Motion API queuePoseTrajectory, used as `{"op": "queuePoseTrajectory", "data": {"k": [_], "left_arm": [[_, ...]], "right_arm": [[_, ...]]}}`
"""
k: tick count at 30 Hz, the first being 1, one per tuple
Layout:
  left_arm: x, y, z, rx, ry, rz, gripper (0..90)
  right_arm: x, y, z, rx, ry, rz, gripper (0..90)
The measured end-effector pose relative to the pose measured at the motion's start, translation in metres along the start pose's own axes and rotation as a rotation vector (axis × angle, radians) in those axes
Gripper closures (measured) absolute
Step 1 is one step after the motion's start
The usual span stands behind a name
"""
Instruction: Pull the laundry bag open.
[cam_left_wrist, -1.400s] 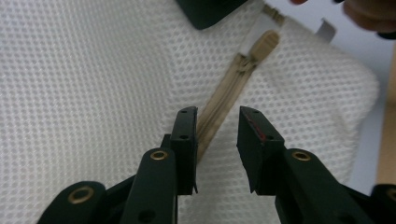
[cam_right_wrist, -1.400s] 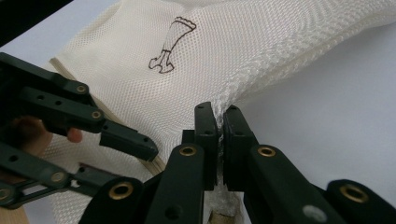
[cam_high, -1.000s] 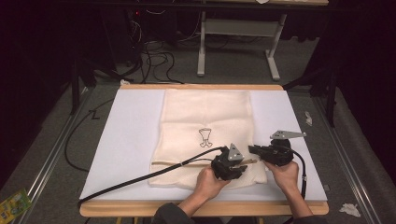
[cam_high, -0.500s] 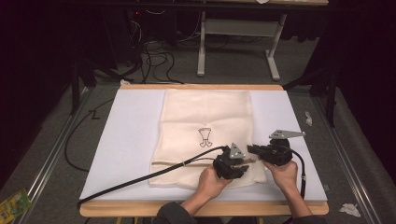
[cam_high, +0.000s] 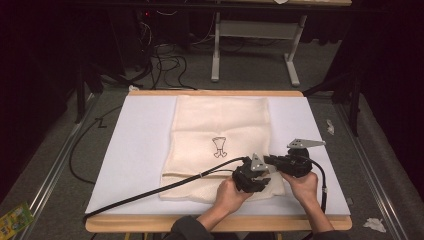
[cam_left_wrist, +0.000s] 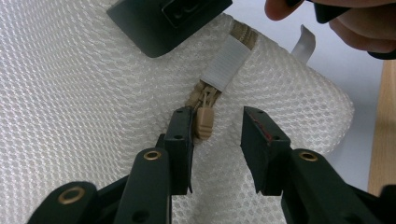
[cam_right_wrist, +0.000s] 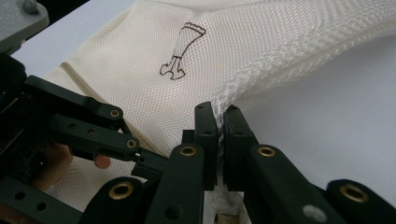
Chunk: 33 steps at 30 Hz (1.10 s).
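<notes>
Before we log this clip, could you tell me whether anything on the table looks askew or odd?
Only the mesh bag: the right gripper pinches its near edge and lifts it off the white table cover. The left gripper stands open around the zipper pull.

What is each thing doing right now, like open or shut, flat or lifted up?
Mesh bag: lying flat on the table, near right corner pinched and lifted.
Zipper: closed at this end, beige pull hanging between the left gripper's jaws.
Left gripper: jaws apart around the pull, just been opening, one pad beside it, not squeezing.
Right gripper: shut on the bag's edge.
Table: white cover, bag on it.
</notes>
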<state>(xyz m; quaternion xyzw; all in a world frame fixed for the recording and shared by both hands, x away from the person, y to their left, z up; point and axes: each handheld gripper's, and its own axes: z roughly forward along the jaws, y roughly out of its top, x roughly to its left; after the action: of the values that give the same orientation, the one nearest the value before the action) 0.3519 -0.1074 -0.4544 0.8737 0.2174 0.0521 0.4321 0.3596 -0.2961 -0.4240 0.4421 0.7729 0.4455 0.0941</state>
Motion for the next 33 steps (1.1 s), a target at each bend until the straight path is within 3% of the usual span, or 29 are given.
{"op": "queuePoseTrajectory", "data": {"k": [5,19,25,33], "left_arm": [[-0.0005,-0.0003,-0.0004,0.0,-0.005,-0.002,64.0],[0.0046,0.0016,0.0027,0.0,-0.02,-0.048,79.3],[0.0051,0.0018,0.0016,0.002,-0.026,-0.043,85.7],[0.0054,0.0016,0.0002,0.009,-0.039,-0.036,86.4]], "right_arm": [[-0.0007,-0.0004,-0.0003,-0.005,0.0,-0.002,87.7],[-0.0021,-0.001,-0.0005,0.001,-0.002,-0.004,87.7],[-0.0021,-0.0013,-0.0011,0.003,-0.007,-0.005,87.7],[-0.0057,-0.0047,-0.0034,0.003,-0.013,-0.006,87.6]]}}
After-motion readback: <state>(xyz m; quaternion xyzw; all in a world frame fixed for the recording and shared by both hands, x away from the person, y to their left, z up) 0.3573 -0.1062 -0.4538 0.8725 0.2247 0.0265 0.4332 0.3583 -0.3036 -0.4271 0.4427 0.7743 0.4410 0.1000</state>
